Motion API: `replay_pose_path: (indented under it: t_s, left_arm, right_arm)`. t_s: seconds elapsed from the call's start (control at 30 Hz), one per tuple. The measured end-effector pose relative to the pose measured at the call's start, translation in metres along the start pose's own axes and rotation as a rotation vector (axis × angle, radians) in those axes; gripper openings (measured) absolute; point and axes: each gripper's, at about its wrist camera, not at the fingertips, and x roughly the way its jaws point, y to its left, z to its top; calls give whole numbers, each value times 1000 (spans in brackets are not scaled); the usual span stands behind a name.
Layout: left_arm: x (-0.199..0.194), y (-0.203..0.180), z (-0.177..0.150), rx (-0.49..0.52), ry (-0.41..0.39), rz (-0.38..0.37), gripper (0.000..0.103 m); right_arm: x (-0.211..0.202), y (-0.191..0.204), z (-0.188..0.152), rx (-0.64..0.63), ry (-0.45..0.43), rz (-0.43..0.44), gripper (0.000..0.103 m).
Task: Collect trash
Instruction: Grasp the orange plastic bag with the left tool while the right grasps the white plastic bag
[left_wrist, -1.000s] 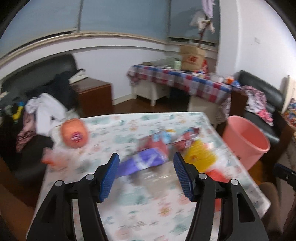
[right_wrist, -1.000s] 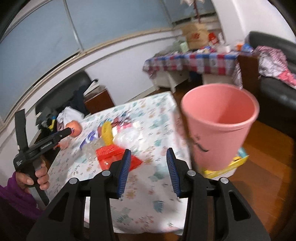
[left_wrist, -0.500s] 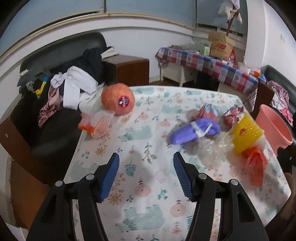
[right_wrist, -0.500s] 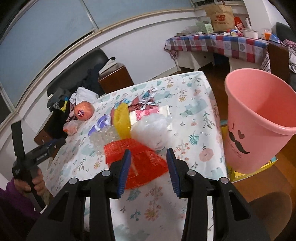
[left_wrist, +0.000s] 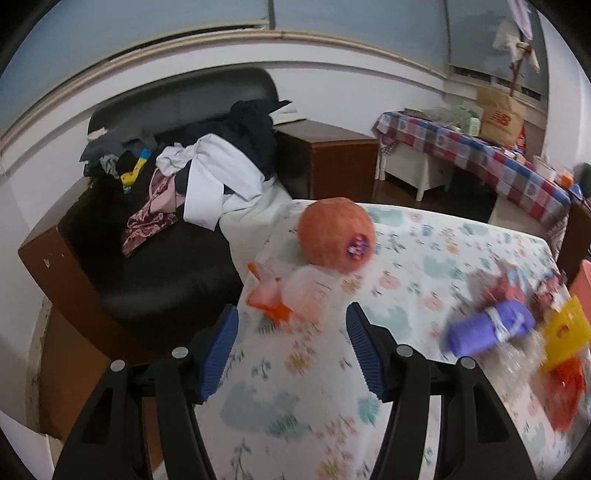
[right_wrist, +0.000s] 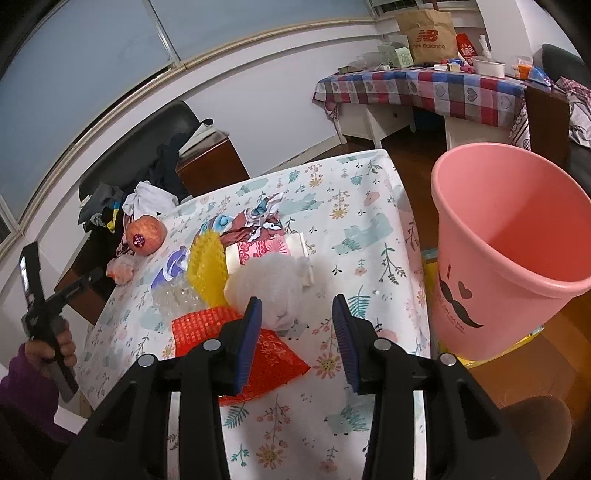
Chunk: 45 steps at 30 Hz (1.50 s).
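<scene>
No trash is seen in the pink plastic bucket (right_wrist: 509, 258); wrappers are left on the floral tabletop (right_wrist: 369, 236). Both the left gripper (left_wrist: 291, 347) and right gripper (right_wrist: 297, 336) are held spread, grasping nothing.

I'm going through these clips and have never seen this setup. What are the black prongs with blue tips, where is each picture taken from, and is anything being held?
No robot here: a person holds a two-finger gripper in each hand, with a fisheye camera on each looking along its fingers. The left gripper is open, empty, aimed at a crumpled orange-and-white wrapper beside a round orange fruit with a sticker. The right gripper is open, empty, above a white crumpled plastic bag and a red mesh sheet. Both views show the floral tablecloth table with a yellow mesh piece and a purple packet. A pink plastic bucket stands beside the table.
</scene>
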Motion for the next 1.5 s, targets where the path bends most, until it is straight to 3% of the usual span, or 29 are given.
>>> replay_pose_path:
  t_s: [0.33, 0.37, 0.4, 0.43, 0.53, 0.63, 1.1, 1.37, 1.47, 1.5]
  left_arm:
    - [54, 21, 18, -128, 77, -79, 58]
    - [57, 20, 18, -129, 81, -88, 54]
    - [59, 19, 18, -130, 83, -95, 40]
    - [60, 19, 17, -133, 77, -102, 35]
    - [56, 16, 16, -128, 55, -126, 23]
    - [50, 12, 14, -100, 44, -140, 19]
    - [-17, -29, 3, -38, -37, -248, 16]
    - [-47, -52, -5, -2, -55, -297, 16]
    - [-55, -56, -9, 10, -59, -301, 16]
    - [-57, -56, -10, 11, -59, -304, 16]
  right_arm:
    - [8, 7, 1, -19, 20, -22, 40]
    - [8, 7, 1, -21, 21, -24, 40]
    - [9, 8, 2, -22, 22, -25, 40]
    - [10, 8, 2, -20, 22, -26, 40]
    - [11, 8, 2, -15, 23, -24, 40]
    - [15, 10, 4, -11, 27, -10, 40]
    - [20, 9, 10, 12, 22, 41, 40]
    - [43, 11, 12, 33, 72, 78, 40]
    - [40, 15, 11, 17, 64, 81, 22]
    - [38, 16, 10, 9, 61, 75, 21]
